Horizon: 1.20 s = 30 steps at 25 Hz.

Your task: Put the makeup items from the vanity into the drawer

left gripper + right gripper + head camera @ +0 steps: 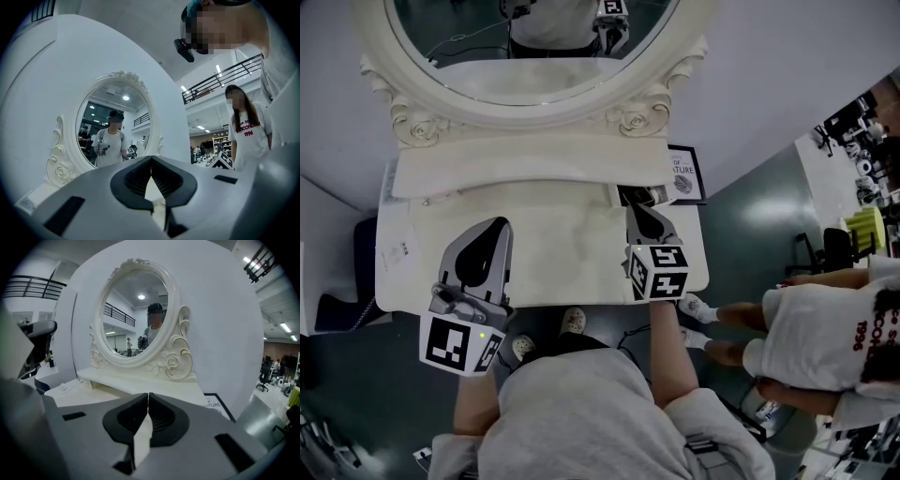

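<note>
Makeup items were nowhere to be seen on the desk [562,248]. Its pale top lay bare, and so did the shelf [534,167] under the big oval mirror [534,47]. The drawer was hidden below the front edge, so it could not be told whether the items already lay inside. Going by the bare top, the task looked done or nearly so.

The wall and mirror closed off the back. A bystander [825,328] stood near the right front corner, which limited room there, and a framed sign [684,173] leaned at the right rear.

The left gripper [492,232] and right gripper [645,221] hovered well apart over the front of the top. Each had its jaws closed tip to tip on nothing. A small paper tag [398,251] lay near the left edge.
</note>
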Tool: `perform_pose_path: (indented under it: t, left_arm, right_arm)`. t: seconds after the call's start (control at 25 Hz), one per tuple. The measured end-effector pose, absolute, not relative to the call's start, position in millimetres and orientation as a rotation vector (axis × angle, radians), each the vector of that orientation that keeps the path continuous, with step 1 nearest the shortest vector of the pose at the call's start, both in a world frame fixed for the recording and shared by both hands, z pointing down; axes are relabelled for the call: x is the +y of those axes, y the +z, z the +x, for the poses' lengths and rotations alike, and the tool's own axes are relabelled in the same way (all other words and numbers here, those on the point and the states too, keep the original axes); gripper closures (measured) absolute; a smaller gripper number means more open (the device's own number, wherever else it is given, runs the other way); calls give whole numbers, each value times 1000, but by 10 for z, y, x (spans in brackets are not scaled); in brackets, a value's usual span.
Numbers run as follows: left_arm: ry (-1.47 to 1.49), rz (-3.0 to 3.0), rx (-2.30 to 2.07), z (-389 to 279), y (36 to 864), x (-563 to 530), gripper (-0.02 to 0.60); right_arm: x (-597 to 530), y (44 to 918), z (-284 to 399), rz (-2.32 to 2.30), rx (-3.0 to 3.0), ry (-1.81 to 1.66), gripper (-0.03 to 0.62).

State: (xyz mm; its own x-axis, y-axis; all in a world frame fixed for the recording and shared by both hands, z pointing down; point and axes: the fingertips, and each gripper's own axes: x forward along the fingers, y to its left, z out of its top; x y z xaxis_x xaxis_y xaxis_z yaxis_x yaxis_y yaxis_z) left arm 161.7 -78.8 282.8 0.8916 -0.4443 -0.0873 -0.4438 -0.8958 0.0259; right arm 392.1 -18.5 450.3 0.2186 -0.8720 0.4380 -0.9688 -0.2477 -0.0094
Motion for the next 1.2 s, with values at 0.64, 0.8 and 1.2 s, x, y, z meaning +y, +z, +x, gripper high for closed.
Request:
perform_pose_path:
  t: [0.64,0.8,1.2]
  left_arm:
    - [-182,3085,-631,1312,2702,-618,566]
    - [-175,3097,-605,1233,2685,-578,566]
    - [-195,3124,-532,1076,2605,-478,566]
  right_arm:
    - [-27,3929,3152,2259,-1896,413,569]
    - [33,3788,2963,2273,-1927,379,569]
    - [176,3467,2569,2300,-1973,274,569]
